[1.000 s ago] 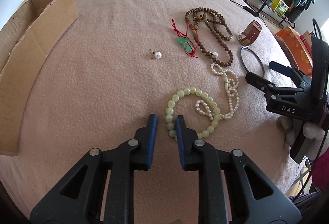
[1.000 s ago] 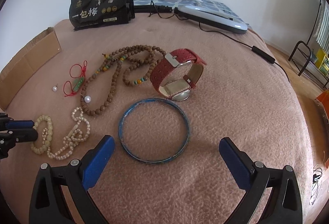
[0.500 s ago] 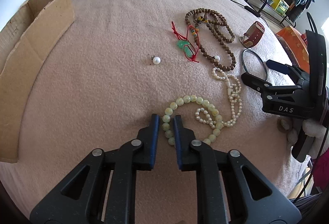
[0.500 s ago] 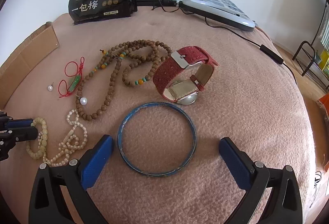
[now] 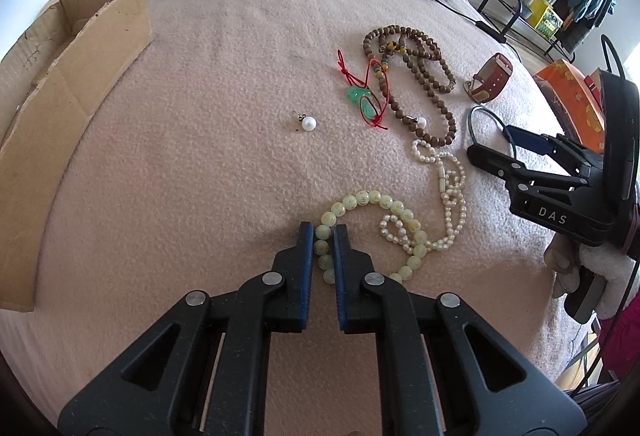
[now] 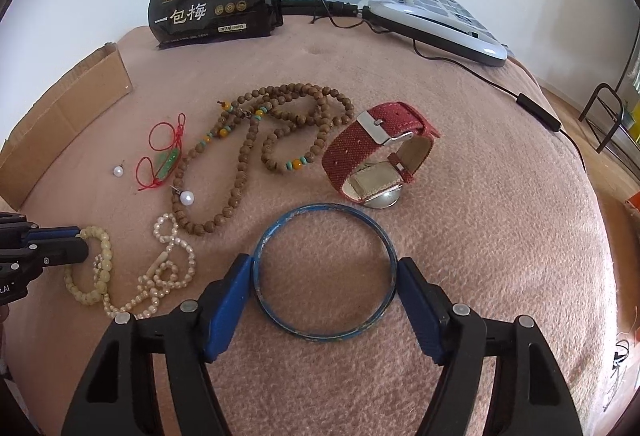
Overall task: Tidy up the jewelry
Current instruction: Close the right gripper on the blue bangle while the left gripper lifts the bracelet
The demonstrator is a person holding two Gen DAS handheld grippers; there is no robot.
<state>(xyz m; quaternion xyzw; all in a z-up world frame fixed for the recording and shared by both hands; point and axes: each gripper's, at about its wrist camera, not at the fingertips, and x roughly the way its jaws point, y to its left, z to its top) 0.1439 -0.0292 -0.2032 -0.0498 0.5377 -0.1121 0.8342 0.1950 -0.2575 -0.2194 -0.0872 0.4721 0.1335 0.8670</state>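
The left claw [image 5: 322, 232] has closed onto one pale green bead bracelet [image 5: 376, 198]. The right claw [image 6: 325, 268], jaws closing in, touches the one blue bangle [image 6: 280, 318] on both sides. Two loose pearl earrings [image 6: 117, 171] lie nearby.

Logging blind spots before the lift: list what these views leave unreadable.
- Silver-cased watch on red fabric strap: dial faces down, in both views.
- Shallow cardboard box: contents hidden by its wall, left view; cropped by the edge, right view.
- Black snack bag: small print too tiny, both views.
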